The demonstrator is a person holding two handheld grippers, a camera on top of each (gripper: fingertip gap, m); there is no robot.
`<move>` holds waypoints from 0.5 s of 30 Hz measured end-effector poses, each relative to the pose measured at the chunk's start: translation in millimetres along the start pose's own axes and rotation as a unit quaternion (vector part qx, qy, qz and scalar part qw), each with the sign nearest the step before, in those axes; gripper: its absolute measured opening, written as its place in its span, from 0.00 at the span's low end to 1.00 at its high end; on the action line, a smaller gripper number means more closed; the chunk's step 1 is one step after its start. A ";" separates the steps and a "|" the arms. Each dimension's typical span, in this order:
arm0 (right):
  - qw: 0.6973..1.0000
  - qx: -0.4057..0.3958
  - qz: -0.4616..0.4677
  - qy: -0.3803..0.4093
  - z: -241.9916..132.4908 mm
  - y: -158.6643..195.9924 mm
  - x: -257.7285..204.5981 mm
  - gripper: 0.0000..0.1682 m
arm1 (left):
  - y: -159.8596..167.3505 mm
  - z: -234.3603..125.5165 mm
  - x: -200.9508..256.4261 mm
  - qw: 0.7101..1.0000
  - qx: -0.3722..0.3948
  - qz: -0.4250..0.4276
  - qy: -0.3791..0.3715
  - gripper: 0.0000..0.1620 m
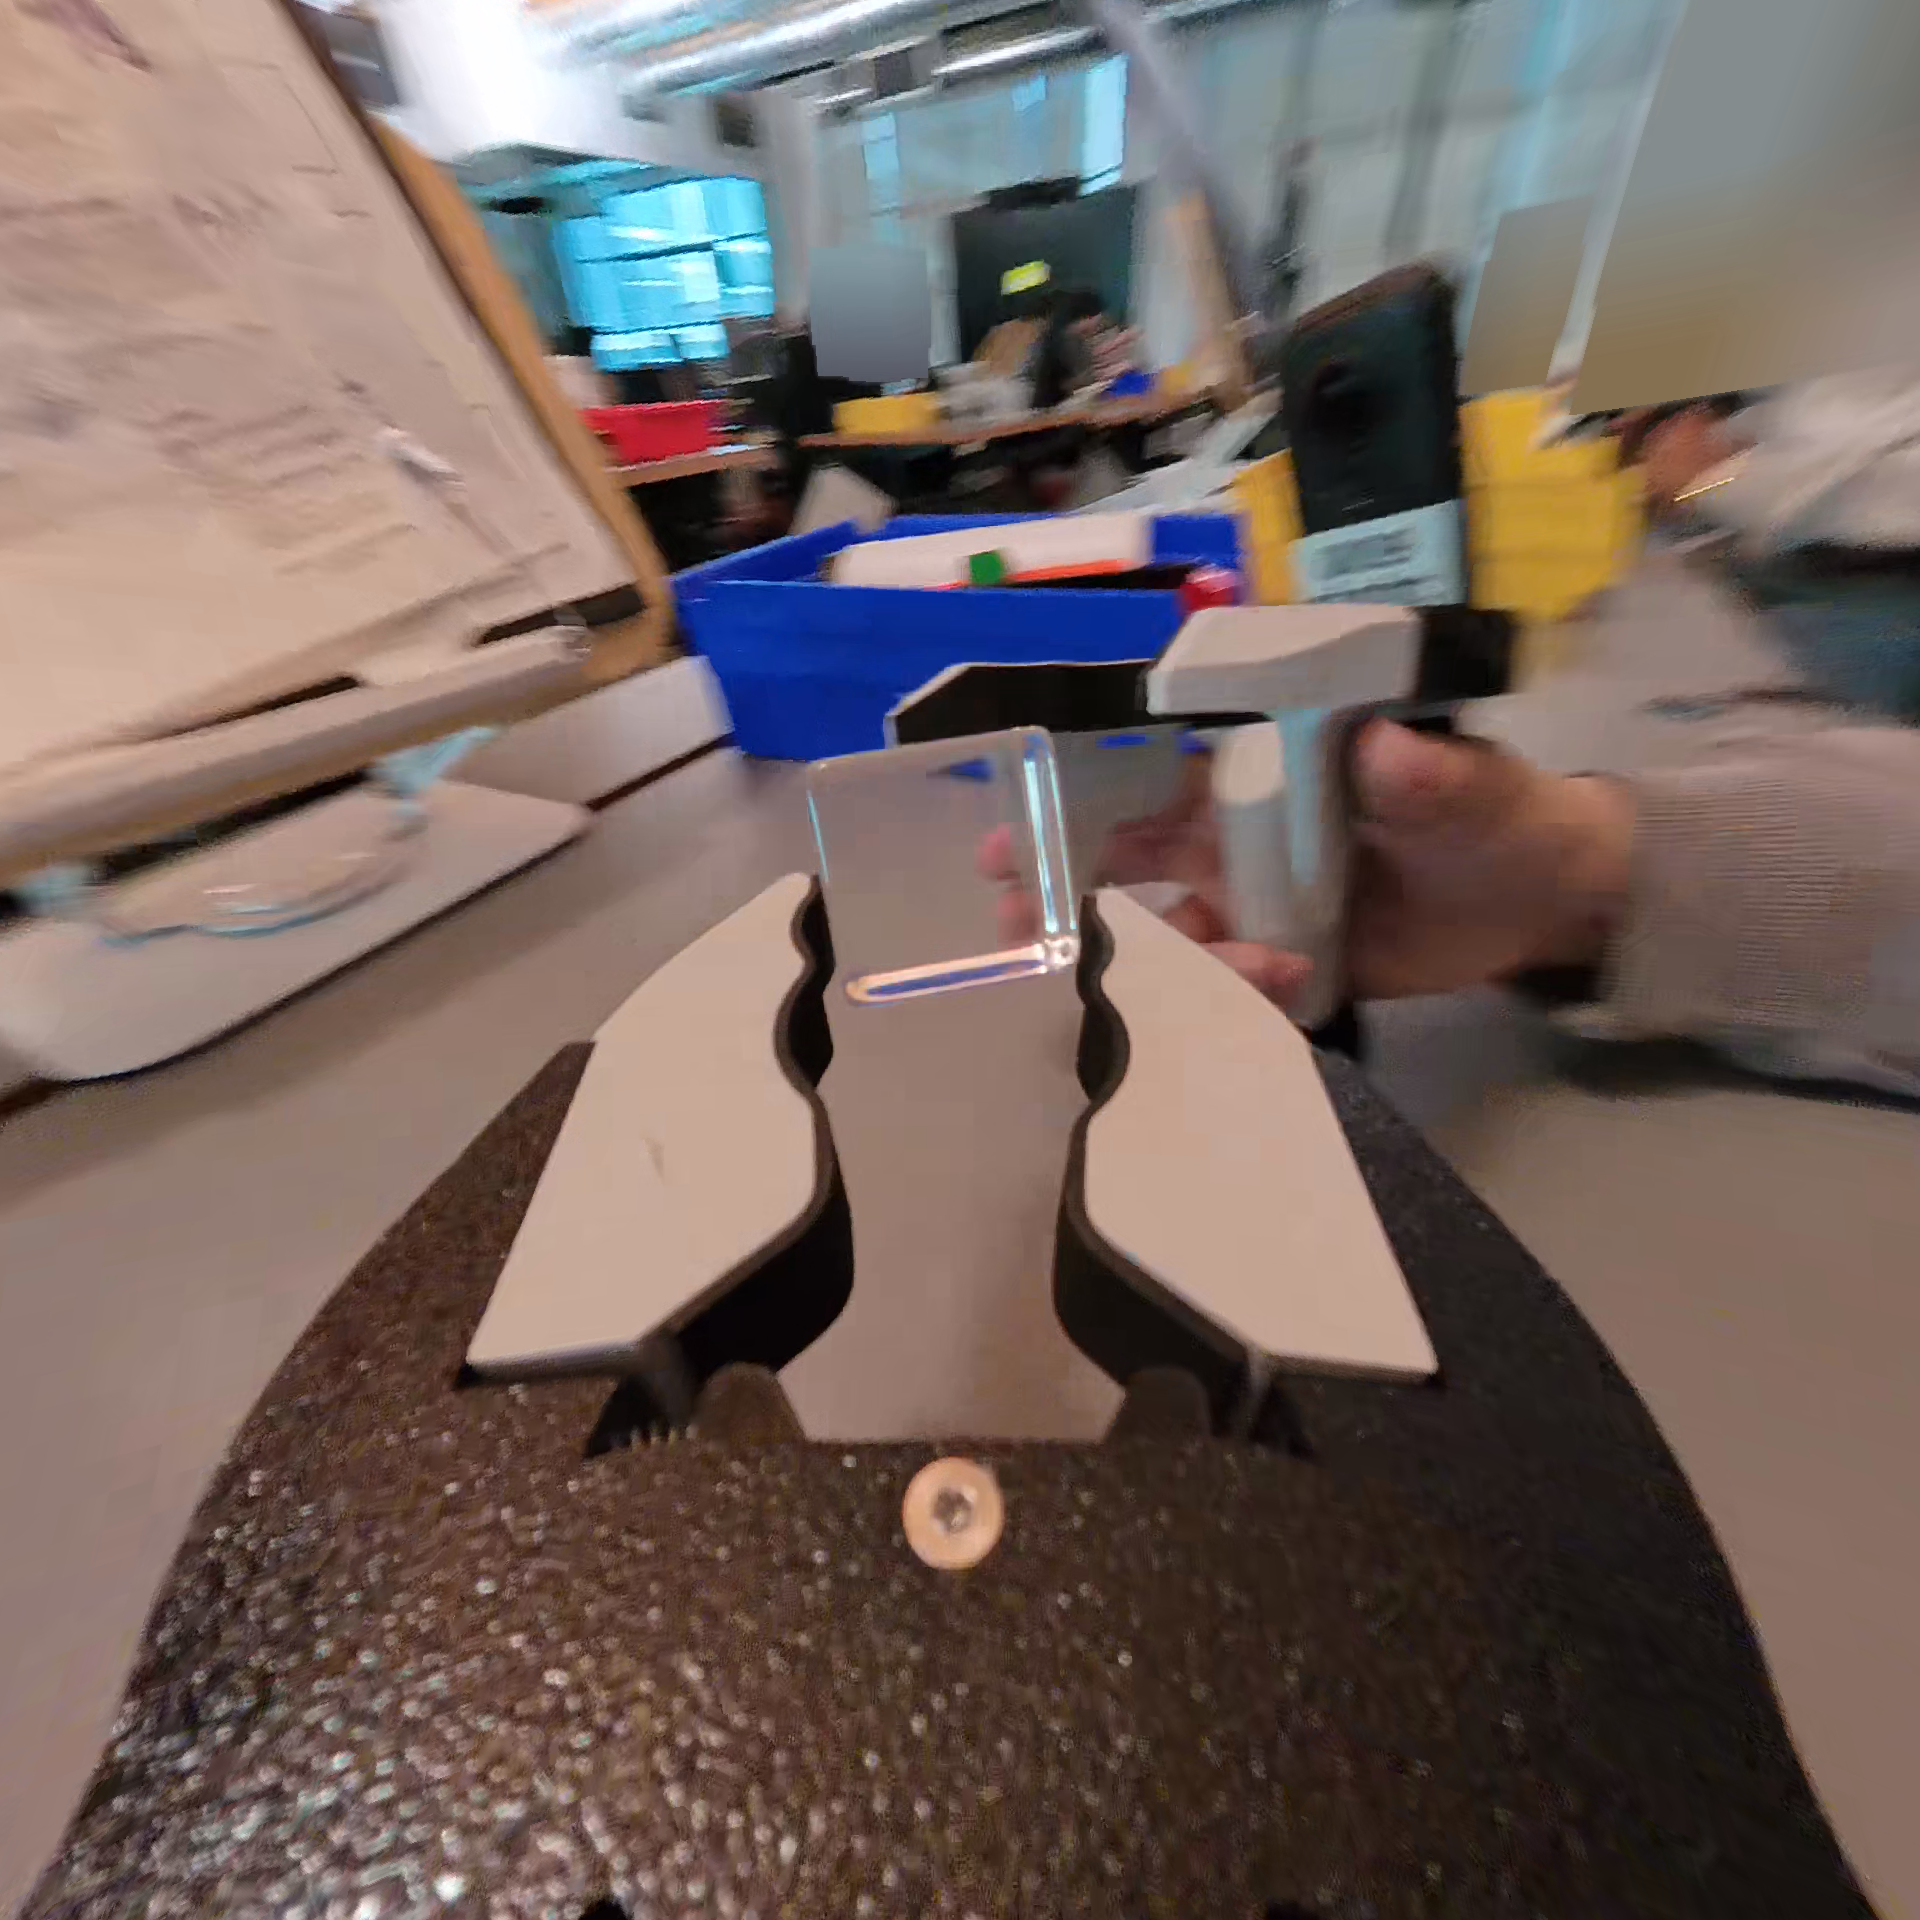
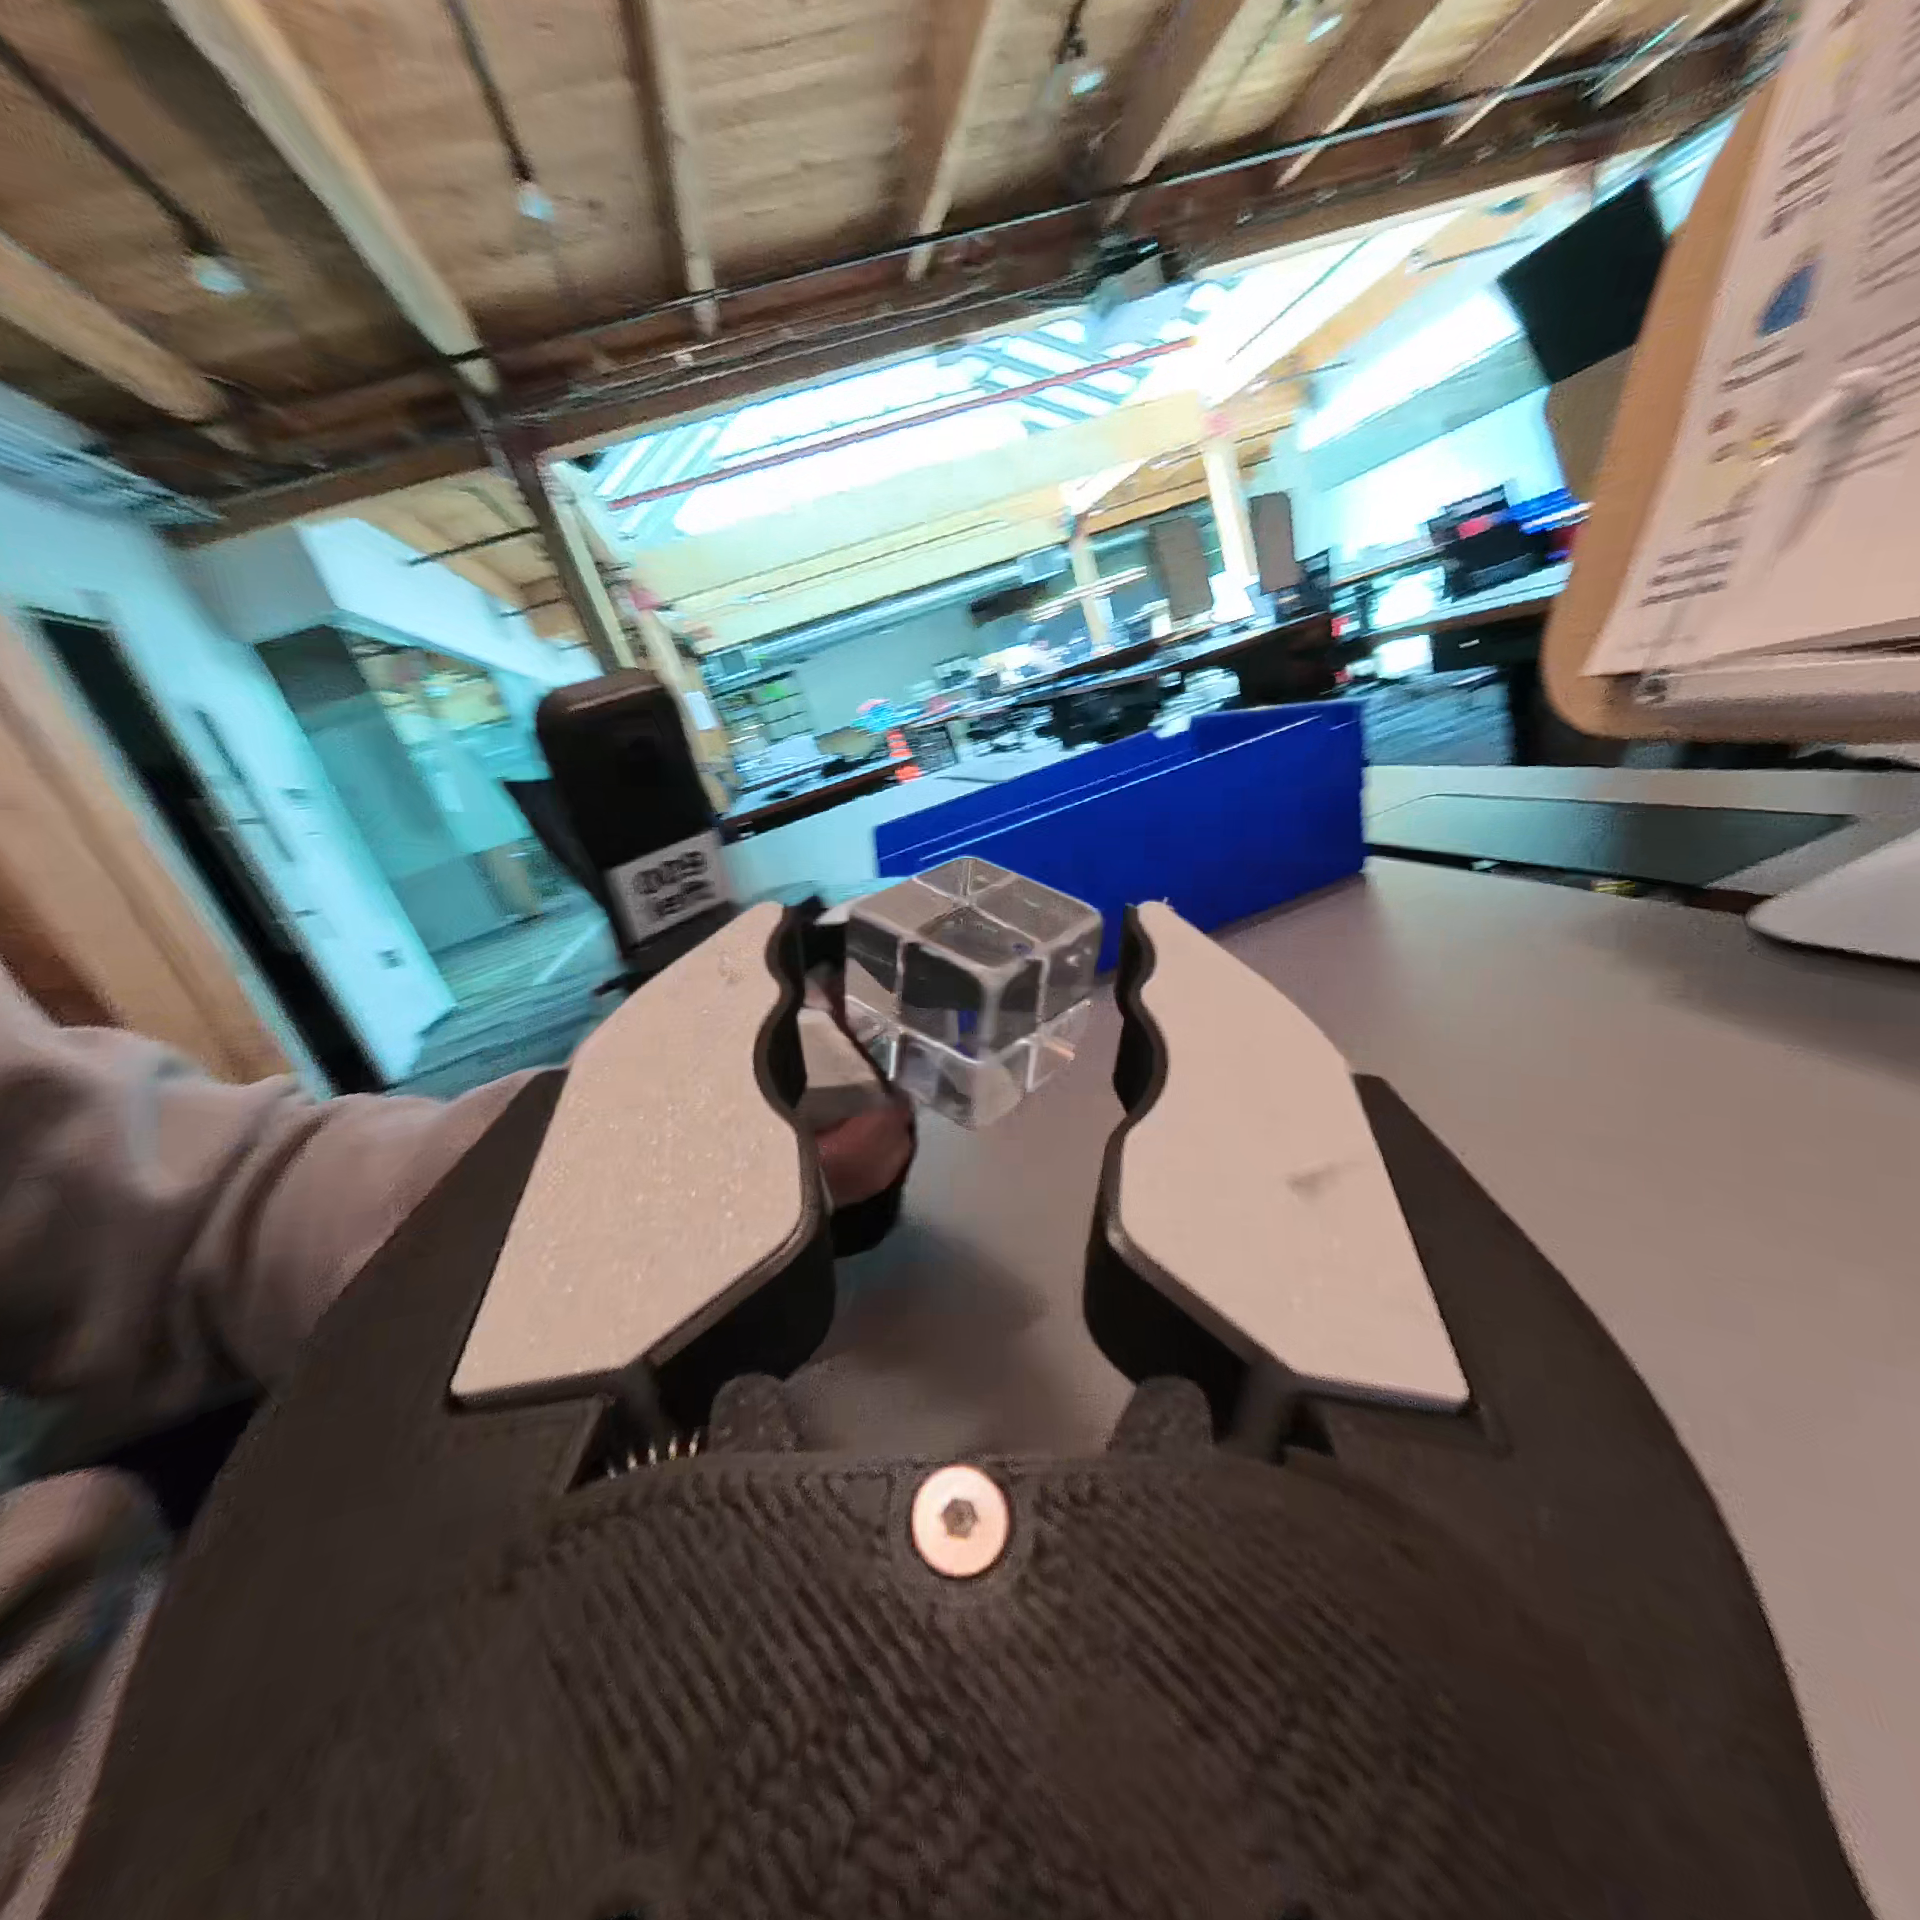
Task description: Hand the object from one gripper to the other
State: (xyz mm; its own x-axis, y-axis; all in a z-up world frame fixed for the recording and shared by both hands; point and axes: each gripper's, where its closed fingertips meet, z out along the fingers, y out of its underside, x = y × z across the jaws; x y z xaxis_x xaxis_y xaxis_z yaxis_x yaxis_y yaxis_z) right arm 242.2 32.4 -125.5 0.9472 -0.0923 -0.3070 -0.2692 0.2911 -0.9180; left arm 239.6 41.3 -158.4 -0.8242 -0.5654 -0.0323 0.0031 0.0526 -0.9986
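Observation:
A clear cube [image 1: 940,862] is pinched between the fingertips of my left gripper [image 1: 951,935], held above the grey table [image 1: 260,1247]. My right gripper [image 1: 1091,696] comes in from the right, held by a hand [image 1: 1455,862], with its fingers level with the cube's top and far side. In the right wrist view the cube [image 2: 971,987] sits between the open fingers of my right gripper [image 2: 956,956], with a small gap on each side. The left gripper's black camera body [image 2: 623,769] shows behind the left finger.
A blue bin [image 1: 914,644] stands on the table just beyond the cube; it also shows in the right wrist view [image 2: 1132,831]. A tilted board with papers [image 1: 260,364] stands at the left. Yellow bins [image 1: 1538,499] are behind the right gripper. My two grippers' fingertips are within a few centimetres of each other.

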 end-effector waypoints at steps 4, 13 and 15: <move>0.997 -0.035 0.018 -0.072 -3.6 7.9 -13.2 0.37 | -11.7 -14.2 21.6 0.983 0.051 -0.080 0.155 0.27; 0.992 -0.053 0.001 -0.118 -0.3 20.2 -32.3 0.27 | 1.3 -12.5 45.0 0.973 0.008 -0.068 0.221 0.27; 0.994 -0.063 -0.021 -0.081 1.3 20.3 -23.2 0.27 | 7.3 -7.8 37.0 0.981 -0.011 -0.057 0.184 0.27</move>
State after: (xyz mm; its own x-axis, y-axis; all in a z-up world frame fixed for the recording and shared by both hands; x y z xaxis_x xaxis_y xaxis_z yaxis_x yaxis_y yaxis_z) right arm 215.1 41.7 -136.6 0.9708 0.0557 -0.2333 -0.2394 0.1667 -0.9565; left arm 204.7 27.2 -166.6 -0.9673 -0.2327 0.1012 -0.1101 0.0253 -0.9936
